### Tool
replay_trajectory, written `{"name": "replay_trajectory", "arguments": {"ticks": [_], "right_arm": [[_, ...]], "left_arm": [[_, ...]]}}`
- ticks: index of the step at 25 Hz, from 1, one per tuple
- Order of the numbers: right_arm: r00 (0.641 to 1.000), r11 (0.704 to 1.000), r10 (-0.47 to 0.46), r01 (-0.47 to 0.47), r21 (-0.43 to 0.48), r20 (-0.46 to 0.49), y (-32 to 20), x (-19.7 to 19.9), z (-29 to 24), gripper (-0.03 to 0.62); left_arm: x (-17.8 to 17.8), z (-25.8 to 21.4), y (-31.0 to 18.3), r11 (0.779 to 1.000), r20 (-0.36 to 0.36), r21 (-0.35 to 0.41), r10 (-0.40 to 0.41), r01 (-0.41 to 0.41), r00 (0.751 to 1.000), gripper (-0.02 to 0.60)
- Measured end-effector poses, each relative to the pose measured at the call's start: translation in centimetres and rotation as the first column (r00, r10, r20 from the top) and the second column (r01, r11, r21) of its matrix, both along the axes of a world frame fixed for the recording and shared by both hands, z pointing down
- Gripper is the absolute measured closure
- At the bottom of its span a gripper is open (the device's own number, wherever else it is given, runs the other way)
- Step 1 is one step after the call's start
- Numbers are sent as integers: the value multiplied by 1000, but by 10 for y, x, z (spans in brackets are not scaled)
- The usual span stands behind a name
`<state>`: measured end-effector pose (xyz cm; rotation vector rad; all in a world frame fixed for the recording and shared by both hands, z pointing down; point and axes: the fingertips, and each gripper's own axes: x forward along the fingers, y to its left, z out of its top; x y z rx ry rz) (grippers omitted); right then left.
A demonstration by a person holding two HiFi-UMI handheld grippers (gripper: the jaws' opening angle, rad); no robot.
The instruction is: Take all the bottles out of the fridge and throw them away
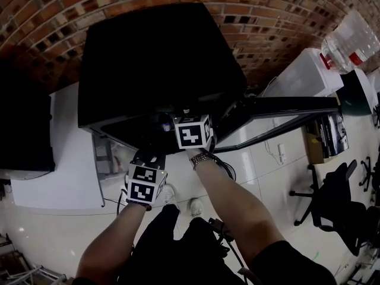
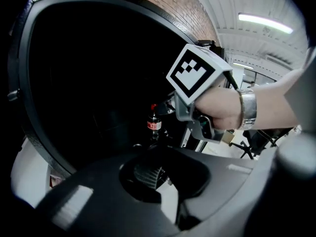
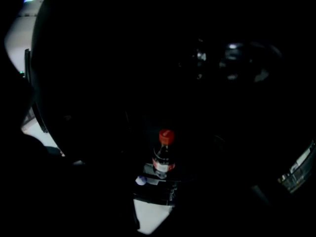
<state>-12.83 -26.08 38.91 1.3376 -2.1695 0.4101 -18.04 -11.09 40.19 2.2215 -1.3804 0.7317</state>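
**Count, largest first**

- One black fridge (image 1: 160, 58) stands against a red brick wall (image 1: 267, 16). Its door (image 1: 285, 107) is swung open.
- One black office chair (image 1: 332, 200) stands on the white tiled floor (image 1: 53, 230), well apart from the fridge.
- Two hand-held tools are present, each with a marker cube.
- One small dark plastic cola bottle (image 3: 163, 158) is visible.

**Bottle**

It has a red cap and a red-and-white label band around a dark body. It stands upright inside the fridge's unlit compartment. The shelf under it cannot be made out.

**Tools**

- The right tool (image 2: 167, 105) reaches into the fridge opening, with its tips just beside the bottle's cap. Its jaws are released, and pale floor shows through the gap. The bottle stands ahead of them, not gripped.
- The left tool (image 2: 150, 158) is outside the fridge, nearer the person. Its jaws are clenched at the tips, with nothing held.
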Motion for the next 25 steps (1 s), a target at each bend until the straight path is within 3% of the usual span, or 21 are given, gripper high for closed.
{"name": "replay_trajectory", "arguments": {"ticks": [8,16,25], "right_arm": [[999,999,33,-33,-12,-19,-34,0,18,404],[999,998,47,-47,-43,-1,-43,-4,35,421],[1000,1000,-4,4,6,26,-7,2,17,453]], "left_arm": [[-9,12,-8,999,26,-23,43,-42,999,578],[-29,19,-8,999,43,-38,23,-21,999,578],[-17,19,4,999,32,-39,5,-4,999,578]]}}
